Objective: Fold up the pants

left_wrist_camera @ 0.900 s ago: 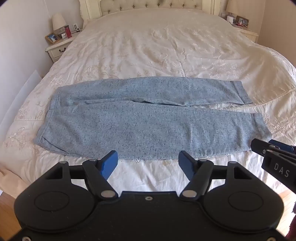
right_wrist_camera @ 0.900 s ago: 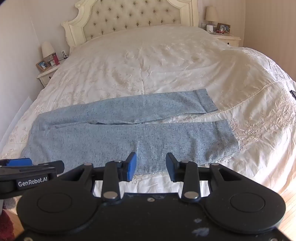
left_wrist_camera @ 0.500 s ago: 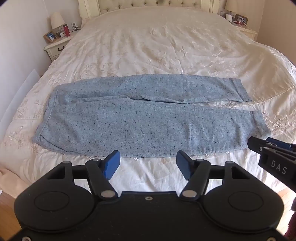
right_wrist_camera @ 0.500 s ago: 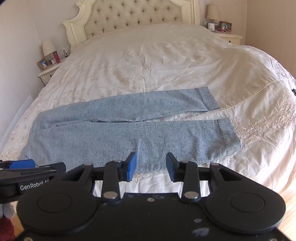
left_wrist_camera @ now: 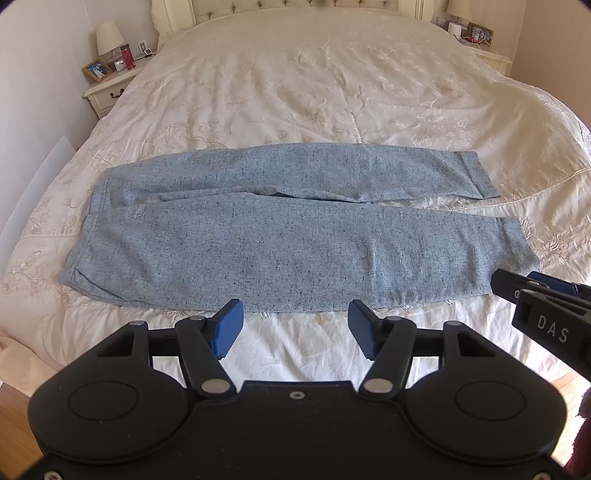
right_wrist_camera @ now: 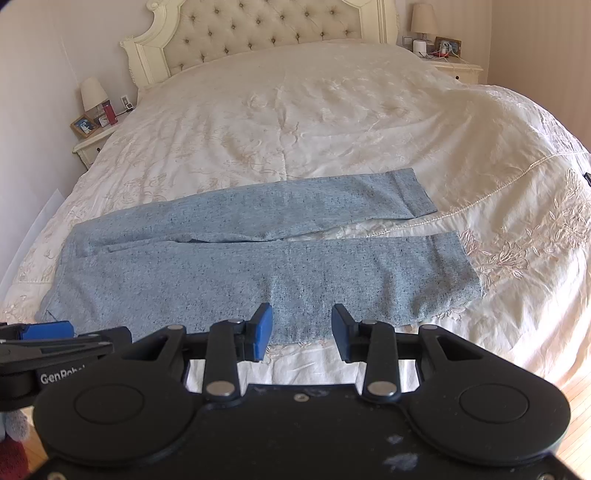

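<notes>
Light blue speckled pants (left_wrist_camera: 295, 243) lie flat across the near part of the bed, waistband at the left, leg cuffs at the right, the two legs slightly apart. They also show in the right wrist view (right_wrist_camera: 258, 266). My left gripper (left_wrist_camera: 295, 325) is open and empty, just short of the pants' near edge at mid-length. My right gripper (right_wrist_camera: 301, 332) is open and empty, over the near edge of the near leg; it also shows in the left wrist view (left_wrist_camera: 546, 295) by the near leg's cuff. The left gripper shows at the left of the right wrist view (right_wrist_camera: 48, 332).
The bed has a cream embroidered bedspread (left_wrist_camera: 314, 92) and a tufted headboard (right_wrist_camera: 258, 33). A nightstand (left_wrist_camera: 107, 88) with a lamp and photo frame stands at the far left, another nightstand (right_wrist_camera: 454, 66) at the far right. Wood floor (right_wrist_camera: 576, 398) lies below the bed's near edge.
Both grippers have edged slightly forward and down toward the pants' near edge. The pants have not moved and both grippers stay open.
</notes>
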The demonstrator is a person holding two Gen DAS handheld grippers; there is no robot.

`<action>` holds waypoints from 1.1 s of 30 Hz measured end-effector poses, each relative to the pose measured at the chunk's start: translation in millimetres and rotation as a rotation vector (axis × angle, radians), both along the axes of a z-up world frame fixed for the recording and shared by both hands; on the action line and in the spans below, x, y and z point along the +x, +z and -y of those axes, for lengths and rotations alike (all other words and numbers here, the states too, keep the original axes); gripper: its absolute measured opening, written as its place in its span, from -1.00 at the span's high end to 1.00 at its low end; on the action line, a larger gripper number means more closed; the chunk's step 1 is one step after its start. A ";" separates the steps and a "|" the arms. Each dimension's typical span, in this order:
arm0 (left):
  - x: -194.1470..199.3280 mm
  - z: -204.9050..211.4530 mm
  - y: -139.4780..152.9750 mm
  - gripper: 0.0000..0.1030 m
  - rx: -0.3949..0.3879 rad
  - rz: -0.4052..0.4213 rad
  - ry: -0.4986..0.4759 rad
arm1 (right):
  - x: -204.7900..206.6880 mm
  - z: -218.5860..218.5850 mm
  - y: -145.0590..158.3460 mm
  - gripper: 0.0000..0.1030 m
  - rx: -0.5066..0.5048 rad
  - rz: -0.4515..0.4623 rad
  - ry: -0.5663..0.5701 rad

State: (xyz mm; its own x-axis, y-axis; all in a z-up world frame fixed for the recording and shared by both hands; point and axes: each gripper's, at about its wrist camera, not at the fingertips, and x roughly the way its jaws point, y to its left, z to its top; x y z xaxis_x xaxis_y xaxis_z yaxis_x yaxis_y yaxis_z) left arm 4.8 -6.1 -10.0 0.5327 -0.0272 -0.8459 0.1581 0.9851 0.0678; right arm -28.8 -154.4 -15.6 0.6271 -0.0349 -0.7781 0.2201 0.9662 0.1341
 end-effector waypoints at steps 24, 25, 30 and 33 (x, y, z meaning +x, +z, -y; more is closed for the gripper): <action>10.9 -0.7 -4.1 -0.25 0.017 -0.029 0.013 | 16.1 -1.6 -5.9 0.26 0.016 -0.030 0.036; 11.3 -1.1 -4.1 -0.25 0.015 -0.030 0.015 | 16.3 -1.1 -6.0 0.26 0.015 -0.030 0.038; 10.8 -1.2 -3.4 -0.25 0.008 -0.031 0.016 | 15.5 -0.4 -4.5 0.26 0.013 -0.026 0.038; 10.4 -0.4 -2.8 -0.25 0.006 -0.031 0.011 | 14.1 0.6 -4.4 0.26 0.012 -0.025 0.036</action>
State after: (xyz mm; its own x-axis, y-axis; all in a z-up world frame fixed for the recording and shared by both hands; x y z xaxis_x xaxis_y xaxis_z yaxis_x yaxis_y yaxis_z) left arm 15.2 -5.6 -12.8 0.5064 -0.0161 -0.8622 0.1491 0.9864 0.0691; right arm -14.7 -155.0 -20.0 0.6081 -0.0031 -0.7939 0.1891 0.9718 0.1410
